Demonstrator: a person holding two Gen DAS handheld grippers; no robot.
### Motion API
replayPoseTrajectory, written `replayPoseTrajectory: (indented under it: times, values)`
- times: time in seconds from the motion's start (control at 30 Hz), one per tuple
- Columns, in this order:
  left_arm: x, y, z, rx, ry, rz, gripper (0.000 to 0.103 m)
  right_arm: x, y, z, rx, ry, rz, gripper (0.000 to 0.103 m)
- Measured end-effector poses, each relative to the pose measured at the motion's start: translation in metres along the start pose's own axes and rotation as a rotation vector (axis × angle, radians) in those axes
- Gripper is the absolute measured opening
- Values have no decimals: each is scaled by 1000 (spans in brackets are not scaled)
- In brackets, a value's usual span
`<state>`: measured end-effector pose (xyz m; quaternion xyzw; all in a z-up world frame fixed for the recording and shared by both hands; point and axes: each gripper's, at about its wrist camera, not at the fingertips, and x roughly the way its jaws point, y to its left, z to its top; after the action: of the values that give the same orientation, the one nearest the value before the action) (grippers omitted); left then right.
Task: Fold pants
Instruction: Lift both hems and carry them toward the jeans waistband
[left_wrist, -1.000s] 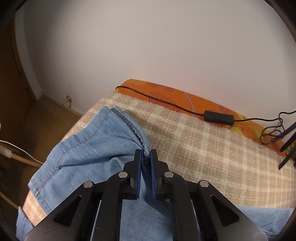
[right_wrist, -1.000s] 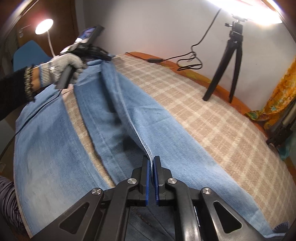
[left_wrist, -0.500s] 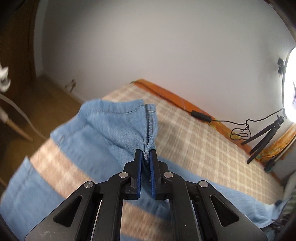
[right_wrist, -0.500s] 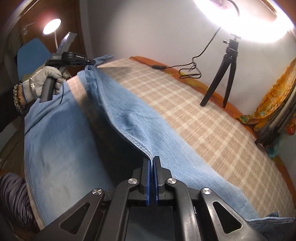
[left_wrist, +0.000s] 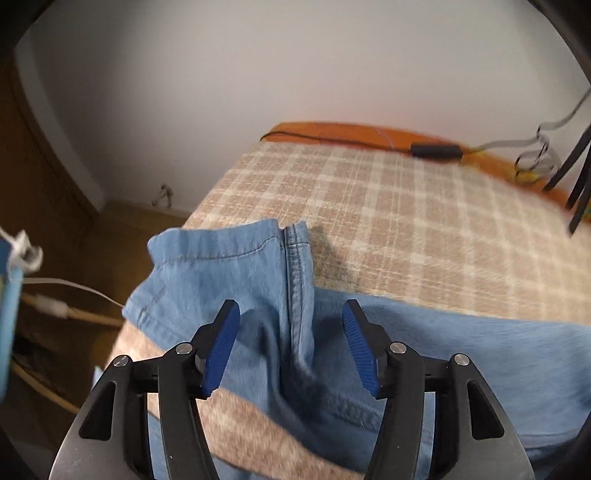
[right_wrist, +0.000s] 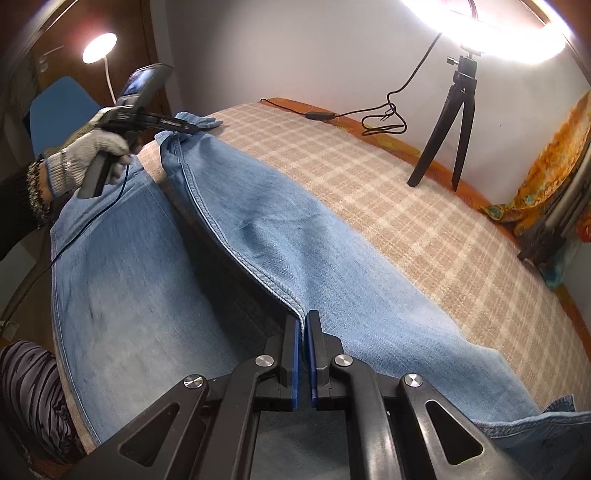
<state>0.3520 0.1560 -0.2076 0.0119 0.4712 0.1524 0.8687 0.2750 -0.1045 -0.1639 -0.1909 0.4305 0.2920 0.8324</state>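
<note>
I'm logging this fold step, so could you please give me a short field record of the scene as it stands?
garment: blue jeans, spread along the bed
surface: checked bedspread
left claw: open, has just been opening; seam between the pads, not pressed
right claw: shut on the seam edge of the jeans
leg cuff: lying at the bed's corner
background: tripod
</note>
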Motion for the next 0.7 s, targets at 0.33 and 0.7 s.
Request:
replayPoseTrajectory:
  times: [0.33, 0.7]
  values:
    - [26, 28, 18, -21, 48, -102, 5, 10, 0, -4, -13, 12, -15, 2]
    - [-59, 125, -17, -334, -120, -278, 4, -29, 10, 8, 1, -46, -79, 1]
